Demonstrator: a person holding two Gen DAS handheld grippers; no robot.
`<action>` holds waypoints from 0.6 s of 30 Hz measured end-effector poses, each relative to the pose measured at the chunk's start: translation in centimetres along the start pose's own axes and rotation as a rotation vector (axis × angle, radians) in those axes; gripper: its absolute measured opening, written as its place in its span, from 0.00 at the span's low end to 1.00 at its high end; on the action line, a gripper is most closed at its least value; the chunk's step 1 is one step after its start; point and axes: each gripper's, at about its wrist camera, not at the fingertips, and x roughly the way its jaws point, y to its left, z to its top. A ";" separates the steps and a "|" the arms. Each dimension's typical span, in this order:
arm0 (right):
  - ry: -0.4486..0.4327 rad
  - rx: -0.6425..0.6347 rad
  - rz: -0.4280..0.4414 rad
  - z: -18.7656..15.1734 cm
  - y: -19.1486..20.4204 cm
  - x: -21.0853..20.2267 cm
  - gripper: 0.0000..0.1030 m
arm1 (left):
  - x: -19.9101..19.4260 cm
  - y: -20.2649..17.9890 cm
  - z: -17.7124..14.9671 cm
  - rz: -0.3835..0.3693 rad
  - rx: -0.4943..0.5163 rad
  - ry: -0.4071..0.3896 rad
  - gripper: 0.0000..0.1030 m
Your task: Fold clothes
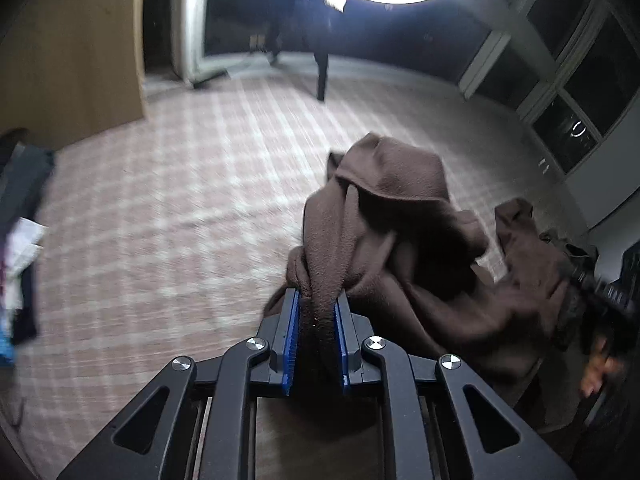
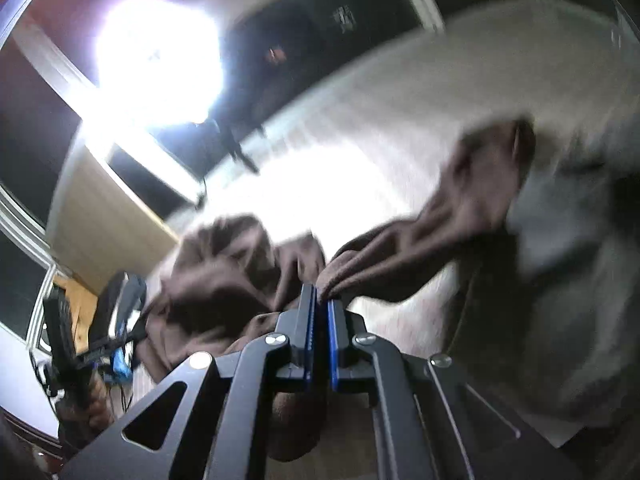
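Left wrist view: the left tool (image 1: 318, 300) pinches a fold of a brown fleece garment (image 1: 384, 216), which bunches up toward one o'clock over the checked bed cover (image 1: 180, 200). Right wrist view, blurred: the right tool (image 2: 321, 294) is clamped on another edge of the garment (image 2: 420, 240), the cloth trailing toward ten and two o'clock.

Brown fleece garment (image 1: 392, 208), plain, no print. Pink-and-white checked bedcover (image 1: 180, 200) beneath. Black gripper (image 1: 317, 300) frames with bright blue pads on the fingers (image 1: 294, 312) and silver screw heads. Tan wooden panel (image 1: 68, 48) at left. Dark navy and white clothes (image 1: 20, 240) at the edge. White window frames (image 1: 560, 92) around dark panes.
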 end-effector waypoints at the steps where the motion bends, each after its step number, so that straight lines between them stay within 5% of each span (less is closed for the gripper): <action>1: -0.032 0.007 0.019 0.9 0.3 -1.0 0.05 | -1.4 0.5 -0.2 0.012 -0.004 -0.025 0.00; 5: -0.125 -0.093 0.060 3.9 4.4 -4.0 0.05 | -8.3 4.2 -2.2 0.158 -0.059 -0.180 0.00; 9: -0.126 -0.308 0.100 5.3 12.2 -2.8 0.05 | -11.8 6.9 -4.1 0.325 -0.072 -0.204 0.00; 13: -0.062 -0.491 0.228 5.6 22.5 2.0 0.05 | -13.8 7.8 -5.9 0.331 -0.107 -0.204 0.03; 16: 0.080 -0.604 0.425 3.9 32.0 7.0 0.05 | -14.8 8.0 -6.7 0.332 -0.141 -0.230 0.05; 18: 0.293 -0.661 0.543 1.5 38.1 11.7 0.06 | -15.3 8.5 -7.2 0.358 -0.158 -0.234 0.05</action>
